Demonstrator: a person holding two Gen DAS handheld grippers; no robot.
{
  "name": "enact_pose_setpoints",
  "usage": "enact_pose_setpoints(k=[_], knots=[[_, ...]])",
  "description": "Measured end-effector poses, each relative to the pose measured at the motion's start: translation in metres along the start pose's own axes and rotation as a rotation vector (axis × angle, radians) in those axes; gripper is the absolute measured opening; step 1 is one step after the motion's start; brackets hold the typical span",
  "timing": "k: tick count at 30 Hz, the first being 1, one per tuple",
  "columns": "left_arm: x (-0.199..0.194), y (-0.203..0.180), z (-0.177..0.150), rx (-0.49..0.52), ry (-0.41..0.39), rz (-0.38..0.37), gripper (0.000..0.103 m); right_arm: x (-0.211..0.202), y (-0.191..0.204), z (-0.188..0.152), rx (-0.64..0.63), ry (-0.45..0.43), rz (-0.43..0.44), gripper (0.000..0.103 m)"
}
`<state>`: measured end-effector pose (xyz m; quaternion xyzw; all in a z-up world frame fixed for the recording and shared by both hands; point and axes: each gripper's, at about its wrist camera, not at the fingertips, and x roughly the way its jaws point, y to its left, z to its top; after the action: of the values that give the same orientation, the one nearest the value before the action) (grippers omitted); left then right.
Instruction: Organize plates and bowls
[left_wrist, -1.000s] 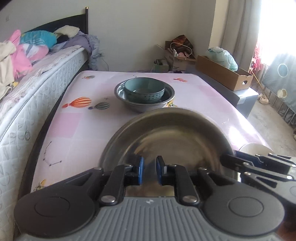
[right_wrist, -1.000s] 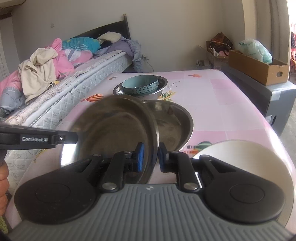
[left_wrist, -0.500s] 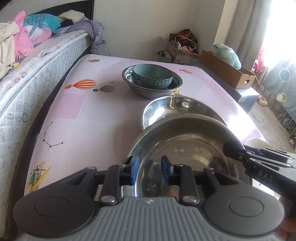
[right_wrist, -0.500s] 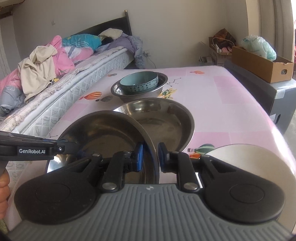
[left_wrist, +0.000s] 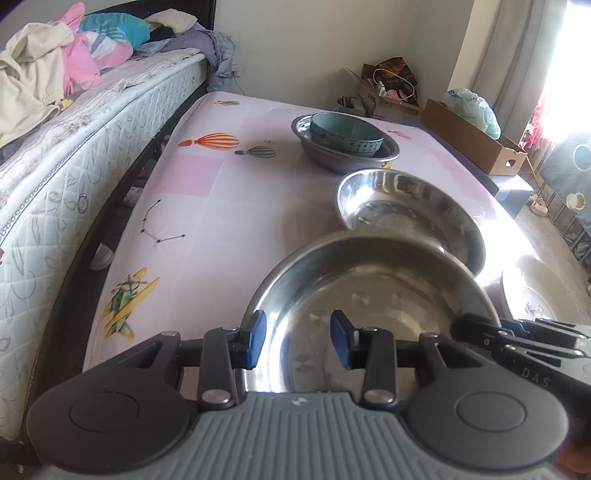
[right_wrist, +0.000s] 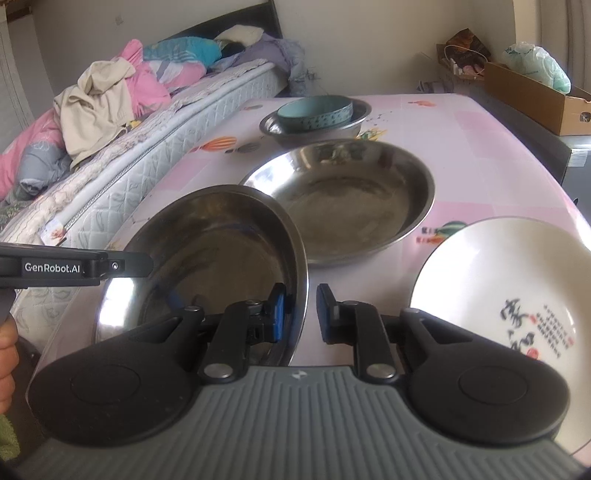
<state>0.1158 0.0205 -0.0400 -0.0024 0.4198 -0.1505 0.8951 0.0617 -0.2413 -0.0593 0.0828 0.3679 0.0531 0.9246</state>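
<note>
A steel bowl (left_wrist: 369, 295) (right_wrist: 214, 251) rests on the pink table at the near edge. My left gripper (left_wrist: 297, 339) is open, its jaws on either side of the bowl's near rim. My right gripper (right_wrist: 301, 312) is open, with the bowl's right rim between its jaws, not clamped. A second steel bowl (left_wrist: 406, 210) (right_wrist: 343, 195) sits just behind. Farther back a teal bowl (left_wrist: 345, 133) (right_wrist: 314, 109) is nested in a steel basin (left_wrist: 343, 158) (right_wrist: 314, 131). A white plate with calligraphy (right_wrist: 509, 288) (left_wrist: 532, 284) lies at the right.
A mattress with piled clothes (left_wrist: 55, 122) (right_wrist: 110, 110) runs along the table's left side. A cardboard box (left_wrist: 476, 144) (right_wrist: 532, 96) stands beyond the right edge. The table (left_wrist: 229, 206) has bare cloth left of the bowls.
The near steel bowl came off the second bowl, moved toward me and now rests on the table. Both grippers have opened and released its rim.
</note>
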Motion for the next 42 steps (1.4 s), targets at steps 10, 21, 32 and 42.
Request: enact_pose_setpoints(k=[10, 21, 32, 42], knots=[[-0.007, 0.013, -0.011, -0.027, 0.007, -0.014, 0.046, -0.002, 0.008, -0.018, 0.029, 0.046, 0.01, 0.019], [-0.021, 0.012, -0.017, -0.031, -0.009, -0.003, 0.063, -0.003, 0.004, -0.02, 0.074, 0.053, 0.027, 0.019], [-0.008, 0.016, -0.031, -0.049, 0.084, 0.093, 0.063, -0.007, 0.006, -0.031, 0.101, 0.064, 0.059, 0.019], [0.0, 0.003, -0.038, -0.014, 0.105, 0.12, 0.054, -0.006, 0.007, -0.035, 0.101, 0.058, 0.067, 0.019]])
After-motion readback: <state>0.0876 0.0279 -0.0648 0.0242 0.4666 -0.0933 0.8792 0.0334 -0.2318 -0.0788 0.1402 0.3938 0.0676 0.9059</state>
